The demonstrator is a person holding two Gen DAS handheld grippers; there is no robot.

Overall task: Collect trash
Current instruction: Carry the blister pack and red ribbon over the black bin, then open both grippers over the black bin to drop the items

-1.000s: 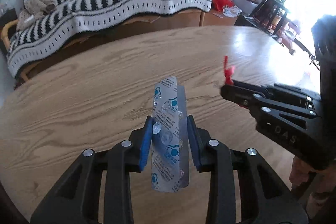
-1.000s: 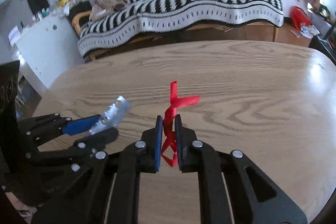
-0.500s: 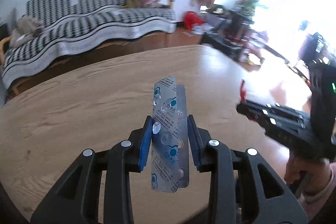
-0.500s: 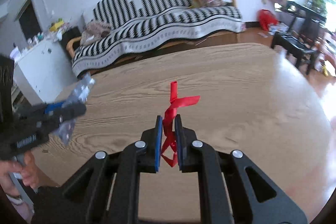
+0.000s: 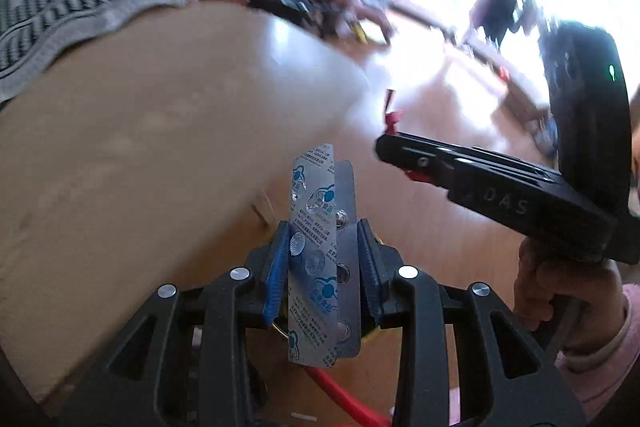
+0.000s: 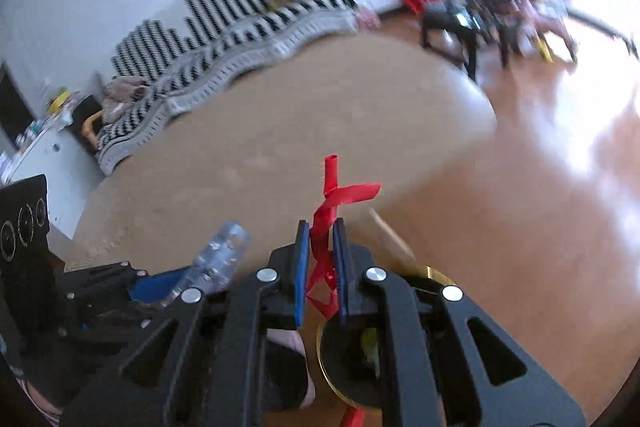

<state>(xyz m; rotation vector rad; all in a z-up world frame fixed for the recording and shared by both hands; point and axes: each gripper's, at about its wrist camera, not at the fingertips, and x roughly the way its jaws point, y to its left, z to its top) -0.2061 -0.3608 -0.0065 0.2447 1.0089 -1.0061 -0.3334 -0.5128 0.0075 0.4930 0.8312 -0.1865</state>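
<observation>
Between left gripper (image 5: 323, 259) pads | blister pack (image 5: 320, 251) upright, long axis vertical

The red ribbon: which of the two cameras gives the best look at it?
The right wrist view. There the red ribbon stands twisted between the shut pads of the right gripper, sharp and centred. The left wrist view catches only a small blurred red scrap at that gripper's tip, seen side-on.
</observation>
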